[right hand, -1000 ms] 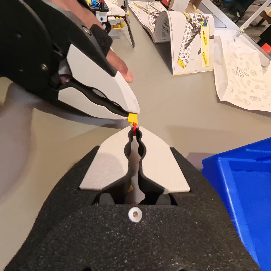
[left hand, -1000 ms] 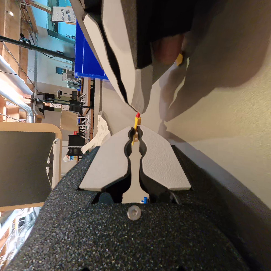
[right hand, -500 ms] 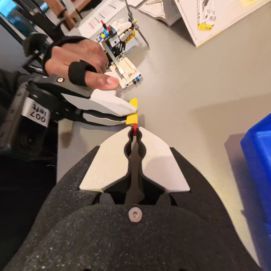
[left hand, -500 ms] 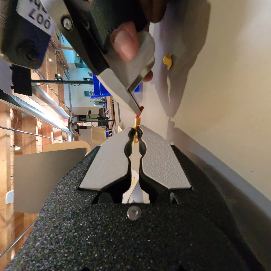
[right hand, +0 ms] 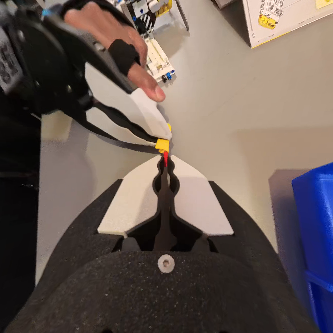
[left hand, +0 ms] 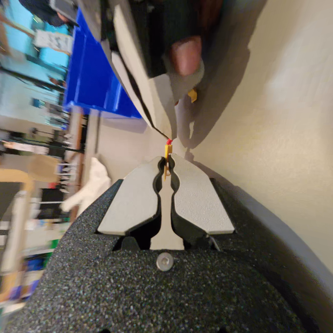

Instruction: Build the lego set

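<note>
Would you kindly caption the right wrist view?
Right tool pinching red pin, meeting left tool's yellow brick.

Left claw [left hand: 166, 158], pale grey pads on speckled black, is gripping a yellow piece [left hand: 167, 153]. Right claw [right hand: 165, 156] is pinching a red pin [right hand: 165, 159]. Blue bin [right hand: 315, 216] is showing right; counter [right hand: 234, 99] is showing plain grey-beige.

**Print in view, none of it legible**

A white sticker [right hand: 7, 61] on the left tool's black body carries blurred characters. The open white instruction booklet [right hand: 281, 19] on the grey worktop [right hand: 234, 90] shows diagrams and tiny print. A blurred white wall sign [left hand: 52, 40] hangs beyond.
</note>
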Demonstrator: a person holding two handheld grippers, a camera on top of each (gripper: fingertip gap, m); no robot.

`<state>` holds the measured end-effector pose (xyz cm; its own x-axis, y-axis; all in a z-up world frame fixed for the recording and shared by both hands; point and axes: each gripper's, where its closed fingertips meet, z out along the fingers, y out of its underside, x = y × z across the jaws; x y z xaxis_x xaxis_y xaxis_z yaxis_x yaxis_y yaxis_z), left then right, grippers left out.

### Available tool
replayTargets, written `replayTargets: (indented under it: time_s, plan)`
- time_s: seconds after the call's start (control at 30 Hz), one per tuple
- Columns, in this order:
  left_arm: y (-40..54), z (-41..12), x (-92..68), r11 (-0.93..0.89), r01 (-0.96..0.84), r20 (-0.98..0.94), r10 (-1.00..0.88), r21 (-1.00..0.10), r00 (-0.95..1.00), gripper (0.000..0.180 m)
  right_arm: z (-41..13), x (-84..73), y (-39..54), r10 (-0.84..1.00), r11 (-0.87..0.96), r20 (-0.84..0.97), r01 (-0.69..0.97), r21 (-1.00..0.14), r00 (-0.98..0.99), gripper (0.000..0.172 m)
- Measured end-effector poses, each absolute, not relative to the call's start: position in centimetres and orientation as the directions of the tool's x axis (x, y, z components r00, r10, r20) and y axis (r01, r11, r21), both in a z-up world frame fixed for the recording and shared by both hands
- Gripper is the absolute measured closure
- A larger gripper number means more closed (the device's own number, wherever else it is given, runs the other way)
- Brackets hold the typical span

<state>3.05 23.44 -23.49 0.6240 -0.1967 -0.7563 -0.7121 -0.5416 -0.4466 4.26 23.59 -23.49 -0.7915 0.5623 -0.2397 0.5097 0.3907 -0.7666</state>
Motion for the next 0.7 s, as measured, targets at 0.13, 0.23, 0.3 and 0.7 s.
replayTargets:
  time_s: [0.13, 0.23, 0.3, 0.7]
  plan:
    - [23.3, -23.3, 3.1, -0.55, -0.515, -0.541, -0.131, -0.657, 0.831, 0.177, -23.2, 4.0, 23.6, 0.554, 0.4, -0.196, 0.466, -0.789, -0.809, 0.169]
    - [23.2, -23.5, 3.4, -0.579, -0.393, -0.403, -0.119, -0.715, 0.907, 0.177, -23.4, 3.7, 23.8, 0.565, 0.43, -0.141, 0.436, -0.791, -0.813, 0.169]
    - [23.2, -23.2, 3.8, -0.572, -0.32, -0.315, -0.112, -0.755, 0.942, 0.177, -23.3, 3.8, 23.6, 0.553, 0.441, -0.114, 0.406, -0.8, -0.825, 0.169]
    - [23.5, -21.3, 3.7, -0.451, -0.012, 0.001, -0.028, -0.893, 1.0, 0.179, -21.8, 3.8, 23.0, 0.538, 0.377, -0.126, 0.371, -0.849, -0.834, 0.168]
